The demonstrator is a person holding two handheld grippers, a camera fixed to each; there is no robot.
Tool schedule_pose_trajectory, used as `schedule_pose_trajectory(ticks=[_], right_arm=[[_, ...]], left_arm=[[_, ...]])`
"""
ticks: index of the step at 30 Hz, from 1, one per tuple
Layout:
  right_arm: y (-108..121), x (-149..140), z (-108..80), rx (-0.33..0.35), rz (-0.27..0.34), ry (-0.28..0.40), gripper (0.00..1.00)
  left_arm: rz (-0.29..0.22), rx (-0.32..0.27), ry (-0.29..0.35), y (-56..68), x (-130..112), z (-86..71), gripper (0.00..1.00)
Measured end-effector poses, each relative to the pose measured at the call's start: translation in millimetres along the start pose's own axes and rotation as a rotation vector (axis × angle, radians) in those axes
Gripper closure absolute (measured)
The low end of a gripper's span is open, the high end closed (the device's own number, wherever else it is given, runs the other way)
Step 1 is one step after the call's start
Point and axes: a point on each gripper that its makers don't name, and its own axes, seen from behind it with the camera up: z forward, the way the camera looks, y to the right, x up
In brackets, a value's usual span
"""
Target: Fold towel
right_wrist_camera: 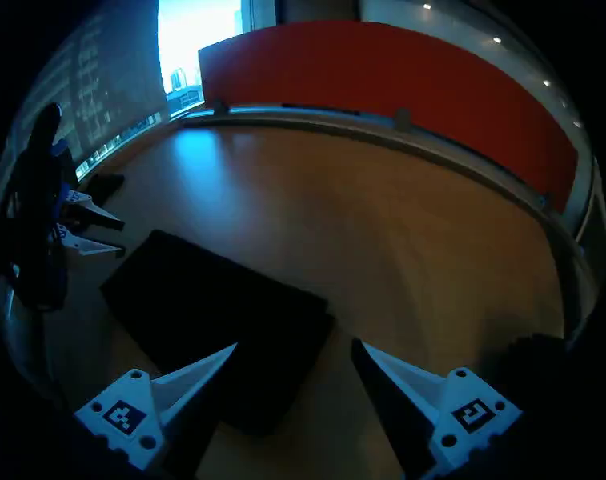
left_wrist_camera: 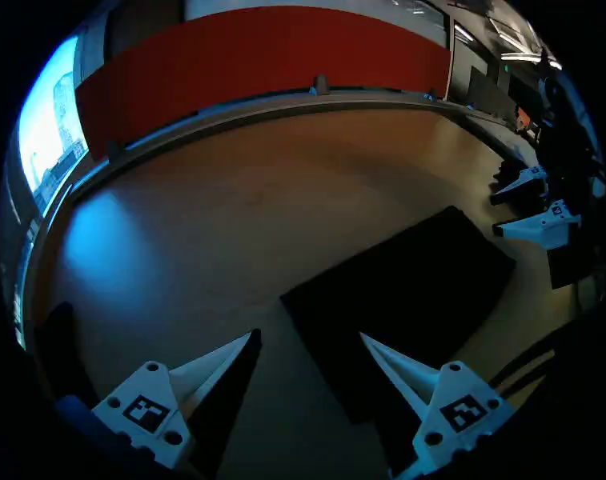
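Close downward views from opposite ends of the table [left_wrist_camera: 222,216], towel [right_wrist_camera: 214,320] common to both.

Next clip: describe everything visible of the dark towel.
The towel looks black, its texture lost in dim light. It lies flat on the wooden table as a straight-edged rectangle, seemingly already folded. The left gripper and right gripper hover open at opposite ends; neither clamps it.

No words, numbers or brands can be read. The left gripper [left_wrist_camera: 307,336] and the right gripper [right_wrist_camera: 294,344] each carry square black-and-white markers [left_wrist_camera: 146,412] just behind the jaw tips.
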Motion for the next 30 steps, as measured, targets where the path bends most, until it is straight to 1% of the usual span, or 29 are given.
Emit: schedule_pose_trajectory(ticks=[15, 21, 30], right_arm=[[-6.5, -6.7, -10.9, 0.008, -0.011, 0.003, 0.0], [-12.6, -14.1, -18.7, 0.012, -0.014, 0.004, 0.0], [-22.0, -30.6, -34.8, 0.013, -0.022, 0.005, 0.0]], left_arm=[[-0.017, 0.005, 0.008, 2.5, -5.7, -11.8, 0.21], [-0.033, 0.01, 0.012, 4.4, -14.0, -22.6, 0.21], [-0.055, 0.02, 0.006, 8.3, -37.4, -42.5, 0.21]])
